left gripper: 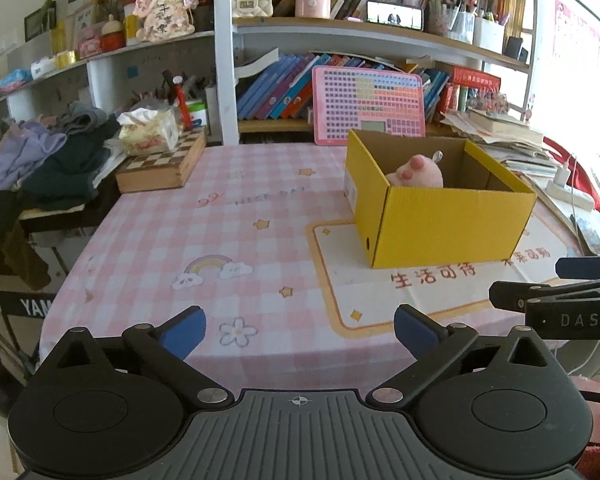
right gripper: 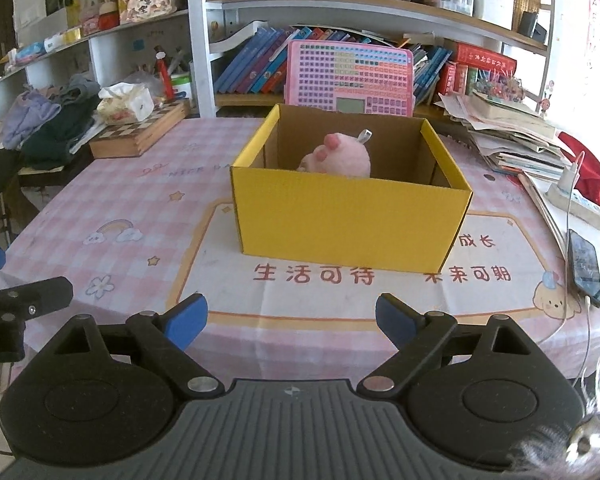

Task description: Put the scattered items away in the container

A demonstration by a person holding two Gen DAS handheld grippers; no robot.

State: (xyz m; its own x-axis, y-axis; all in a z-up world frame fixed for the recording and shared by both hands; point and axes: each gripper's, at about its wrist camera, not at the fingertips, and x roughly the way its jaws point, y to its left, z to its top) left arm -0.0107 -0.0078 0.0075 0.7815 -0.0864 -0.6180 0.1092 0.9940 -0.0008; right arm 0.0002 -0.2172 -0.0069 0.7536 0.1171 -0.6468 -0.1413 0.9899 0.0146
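A yellow cardboard box [left gripper: 452, 224] [right gripper: 352, 220] stands open-topped on the pink checked tablecloth. Inside it lies a pink plush toy [left gripper: 418, 172] [right gripper: 342, 156], with a small clear tab sticking up behind it. My left gripper [left gripper: 300, 330] hovers open over the cloth, to the left of and nearer than the box, nothing between its blue pads. My right gripper [right gripper: 292, 320] is open too, straight in front of the box and short of it, with nothing held. Each gripper's black finger shows at the edge of the other's view.
A wooden chessboard box [left gripper: 162, 166] with a tissue pack on it sits at the back left beside piled clothes [left gripper: 48, 160]. A pink keyboard toy [right gripper: 350, 76] leans behind the box. Stacked papers, a power strip and a phone [right gripper: 586, 266] line the right edge.
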